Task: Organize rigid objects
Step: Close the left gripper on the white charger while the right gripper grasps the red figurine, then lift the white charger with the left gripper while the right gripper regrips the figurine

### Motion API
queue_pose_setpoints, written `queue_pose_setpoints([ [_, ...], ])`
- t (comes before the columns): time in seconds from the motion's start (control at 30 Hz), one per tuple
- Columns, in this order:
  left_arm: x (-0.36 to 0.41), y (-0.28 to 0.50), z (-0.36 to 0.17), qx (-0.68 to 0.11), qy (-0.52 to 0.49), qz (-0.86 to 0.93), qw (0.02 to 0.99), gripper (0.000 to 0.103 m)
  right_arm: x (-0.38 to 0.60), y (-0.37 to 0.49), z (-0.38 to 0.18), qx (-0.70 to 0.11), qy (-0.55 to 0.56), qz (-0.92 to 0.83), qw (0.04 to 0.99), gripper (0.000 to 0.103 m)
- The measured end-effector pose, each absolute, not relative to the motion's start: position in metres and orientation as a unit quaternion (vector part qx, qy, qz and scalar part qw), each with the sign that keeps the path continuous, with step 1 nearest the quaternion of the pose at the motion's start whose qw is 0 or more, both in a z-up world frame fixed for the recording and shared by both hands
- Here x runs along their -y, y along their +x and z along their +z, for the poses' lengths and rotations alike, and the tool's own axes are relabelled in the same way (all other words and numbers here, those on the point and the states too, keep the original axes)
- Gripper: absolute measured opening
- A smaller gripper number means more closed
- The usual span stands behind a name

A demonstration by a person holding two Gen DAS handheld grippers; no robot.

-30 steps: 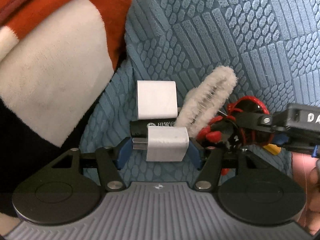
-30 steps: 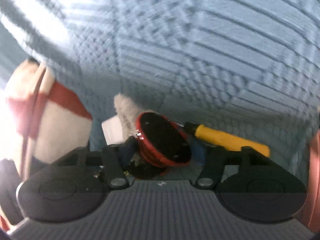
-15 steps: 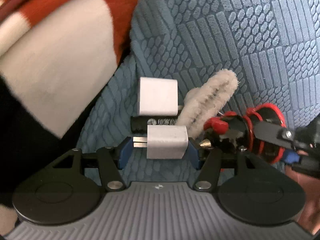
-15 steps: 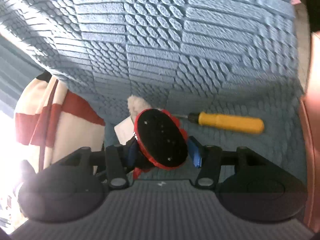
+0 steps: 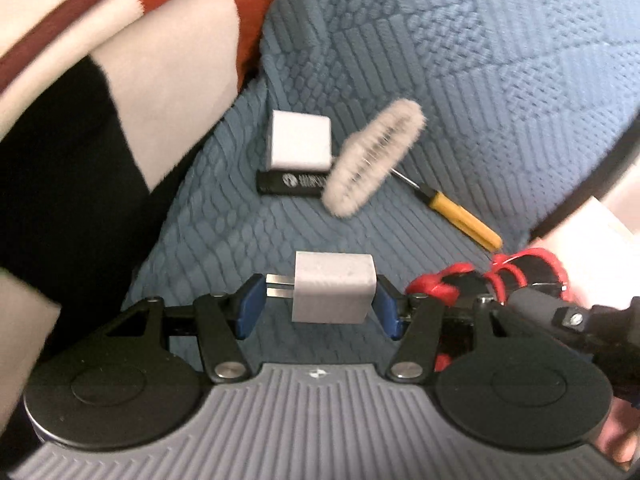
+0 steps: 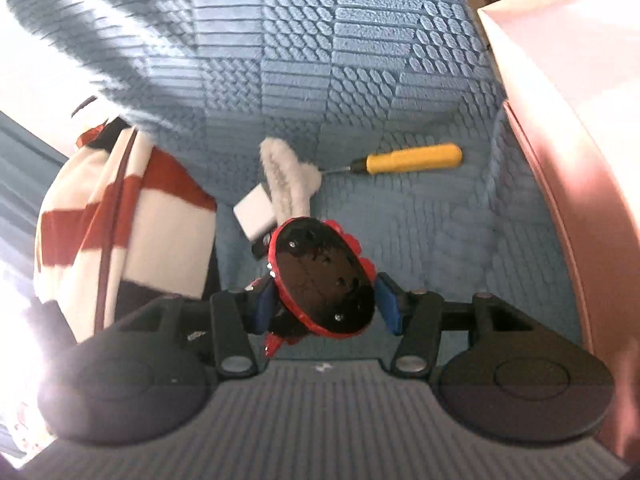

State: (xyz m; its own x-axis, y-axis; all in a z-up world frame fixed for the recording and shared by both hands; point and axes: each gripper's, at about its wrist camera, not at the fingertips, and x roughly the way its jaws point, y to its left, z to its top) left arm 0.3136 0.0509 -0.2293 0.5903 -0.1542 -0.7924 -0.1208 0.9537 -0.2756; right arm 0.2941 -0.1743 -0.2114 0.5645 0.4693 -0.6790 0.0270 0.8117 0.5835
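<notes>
My left gripper [image 5: 318,306] is shut on a white plug charger [image 5: 334,288], its prongs pointing left, held above the blue quilted cushion [image 5: 440,60]. On the cushion beyond lie a second white charger [image 5: 301,146], a black bar [image 5: 290,183], a fluffy white brush [image 5: 374,158] and a yellow-handled screwdriver [image 5: 466,220]. My right gripper [image 6: 326,302] is shut on a red-and-black toy [image 6: 322,276], its flat black underside facing the camera. That toy [image 5: 516,276] and gripper also show at the lower right of the left wrist view.
A white, red and black blanket [image 5: 100,92] is piled at the left of the cushion. A pink container wall [image 6: 560,120] rises at the right in the right wrist view. Open cushion surface lies between the screwdriver [image 6: 412,158] and the pink wall.
Both grippers have pulled back from the pile with their objects, the charger and the toy. The screwdriver, hidden before in the left wrist view, now lies uncovered.
</notes>
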Motion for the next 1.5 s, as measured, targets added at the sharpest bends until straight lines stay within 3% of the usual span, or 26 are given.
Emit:
queue_pose_setpoints([
  [0.63,-0.060,0.239,-0.221,-0.461,-0.130,-0.009,0.878,0.064,0.164,0.214,-0.225,-0.462,0.190,0.091,0.862,0.056],
  [0.87,-0.066,0.213,-0.213,-0.449,-0.151,-0.004,0.880,0.064,0.166,0.204,-0.211,-0.422,0.148,0.108,0.888,0.070],
  [1.13,-0.072,0.206,-0.204,-0.434,-0.162,0.000,0.886,0.064,0.140,0.184,-0.184,-0.351,0.037,0.153,0.923,0.070],
  [1.5,-0.099,0.218,-0.209,-0.440,-0.187,0.031,0.878,0.064,0.089,0.195,-0.212,-0.345,-0.125,0.204,0.907,0.070],
])
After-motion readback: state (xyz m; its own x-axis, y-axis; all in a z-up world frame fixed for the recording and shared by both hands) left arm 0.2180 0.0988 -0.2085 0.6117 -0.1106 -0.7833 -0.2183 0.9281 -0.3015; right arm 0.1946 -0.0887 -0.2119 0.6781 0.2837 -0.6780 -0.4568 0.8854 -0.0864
